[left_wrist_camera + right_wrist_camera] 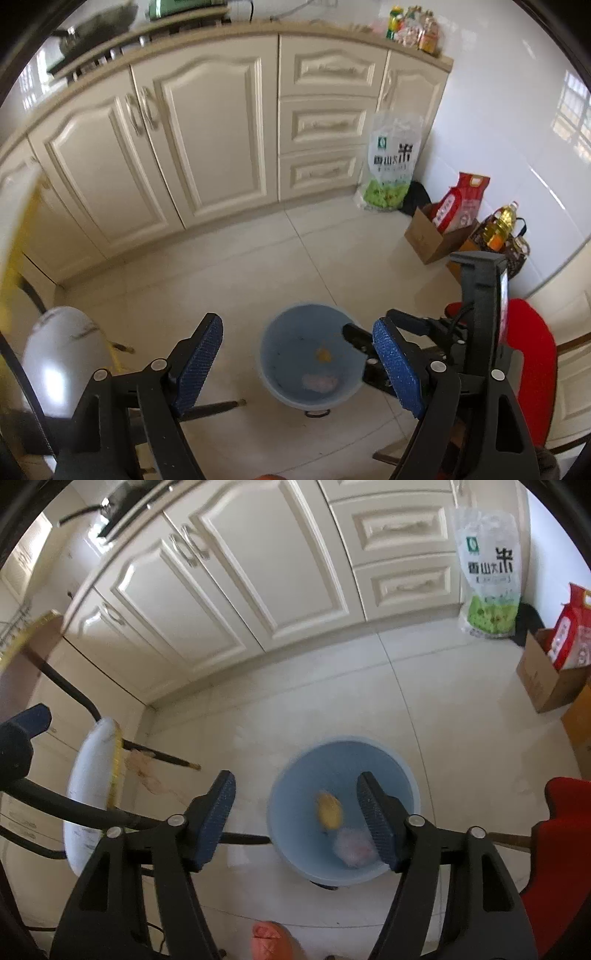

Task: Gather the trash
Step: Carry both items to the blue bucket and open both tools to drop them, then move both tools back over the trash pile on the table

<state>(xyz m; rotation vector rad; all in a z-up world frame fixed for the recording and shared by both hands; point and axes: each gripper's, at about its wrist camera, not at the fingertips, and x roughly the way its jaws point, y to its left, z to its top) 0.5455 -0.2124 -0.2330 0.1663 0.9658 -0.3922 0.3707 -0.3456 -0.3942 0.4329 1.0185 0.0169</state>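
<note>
A light blue trash bin (275, 339) stands on the tiled floor below both grippers; it also shows in the right wrist view (288, 801). Inside lie a yellow piece of trash (328, 810) and a crumpled pinkish-white wad (354, 847); both show in the left wrist view, the yellow piece (322, 355) and the wad (319, 382). My left gripper (299, 362) is open and empty above the bin. My right gripper (299, 819) is open and empty above the bin; its body shows in the left wrist view (406, 339).
Cream kitchen cabinets (207, 136) run along the back. A rice bag (391, 162), a cardboard box (432, 236) and an oil bottle (502, 225) stand by the right wall. A white-seated chair (92, 794) is on the left, a red seat (532, 354) on the right.
</note>
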